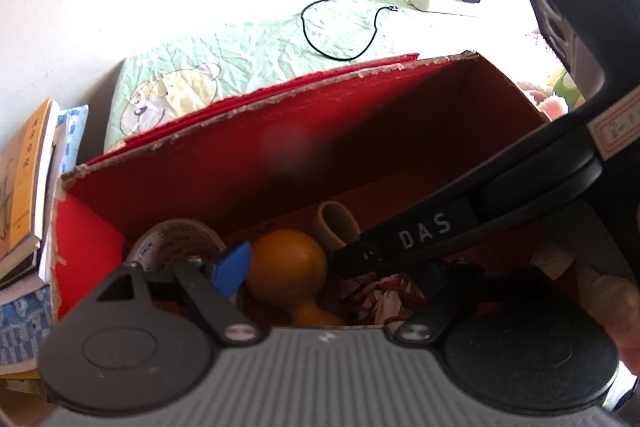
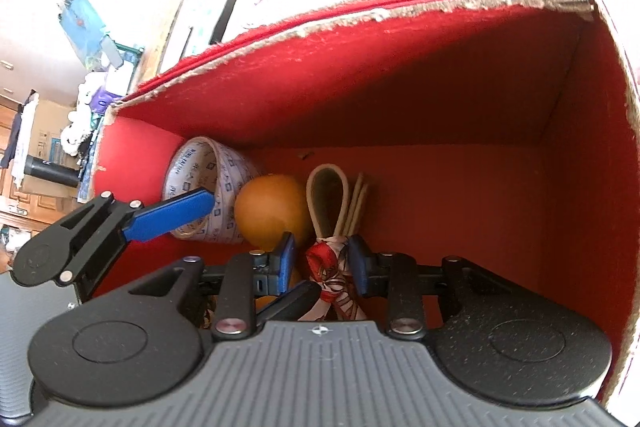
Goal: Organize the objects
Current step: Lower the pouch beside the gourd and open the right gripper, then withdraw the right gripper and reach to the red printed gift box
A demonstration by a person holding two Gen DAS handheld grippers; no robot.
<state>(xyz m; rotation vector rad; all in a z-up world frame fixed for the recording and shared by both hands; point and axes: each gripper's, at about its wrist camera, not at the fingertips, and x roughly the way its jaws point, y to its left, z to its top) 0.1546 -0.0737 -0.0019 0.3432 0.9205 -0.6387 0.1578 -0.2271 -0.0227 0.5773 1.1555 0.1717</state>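
Red cardboard box (image 2: 400, 87) surrounds both my tools: right tool (image 2: 322, 265) clamped on the red floral cloth (image 2: 332, 275), left tool (image 2: 224, 227) spread apart beside the tape roll (image 2: 208, 179).

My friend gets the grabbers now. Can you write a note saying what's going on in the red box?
Right gripper: inside the red box, its jaws on either side of the red patterned cloth tied round some tan loops; grip uncertain.
Left gripper: open, holding nothing, one finger at the tape roll.
Already in the box: tape roll, orange gourd-shaped thing, the bundle.
Left: probably let go of the bundle and lift both grippers out.
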